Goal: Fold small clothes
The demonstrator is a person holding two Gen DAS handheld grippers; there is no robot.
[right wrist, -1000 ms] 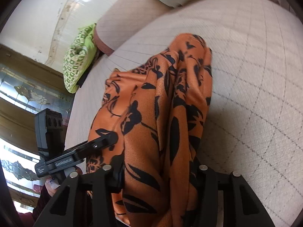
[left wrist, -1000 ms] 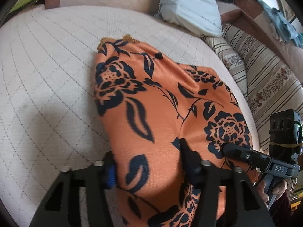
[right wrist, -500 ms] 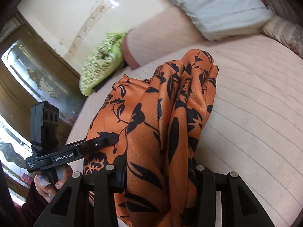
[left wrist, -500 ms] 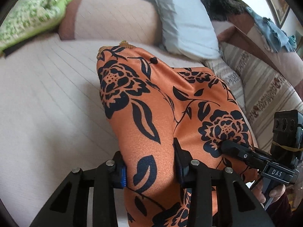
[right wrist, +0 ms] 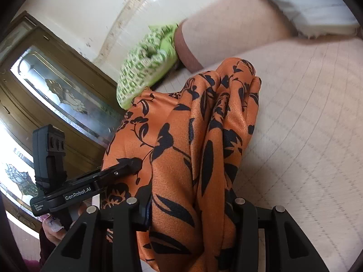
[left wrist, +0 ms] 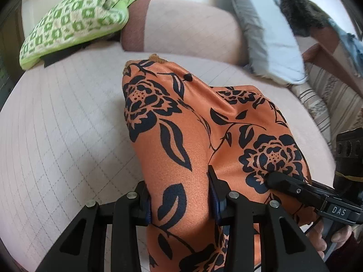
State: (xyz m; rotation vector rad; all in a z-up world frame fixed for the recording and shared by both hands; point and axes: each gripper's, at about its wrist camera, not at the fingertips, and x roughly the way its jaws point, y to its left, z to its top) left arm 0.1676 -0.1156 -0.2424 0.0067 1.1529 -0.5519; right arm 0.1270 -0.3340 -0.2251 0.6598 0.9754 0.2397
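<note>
Folding seems barely begun: left gripper point(left wrist: 181, 195) and right gripper point(right wrist: 192, 206) each pinch the orange floral garment point(left wrist: 204, 124), lifted mid-frame, unfolded.

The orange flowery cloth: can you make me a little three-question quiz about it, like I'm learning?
1. True or false: both tongs are shut on the orange cloth.
2. Which cushion has the green check pattern: the one at far left or at far right in the left wrist view?
3. Fill in: the flowers on the cloth are ____ in colour.

Key: 1 true, the left tongs and right tongs both pinch it. 2 far left. 3 black.
</note>
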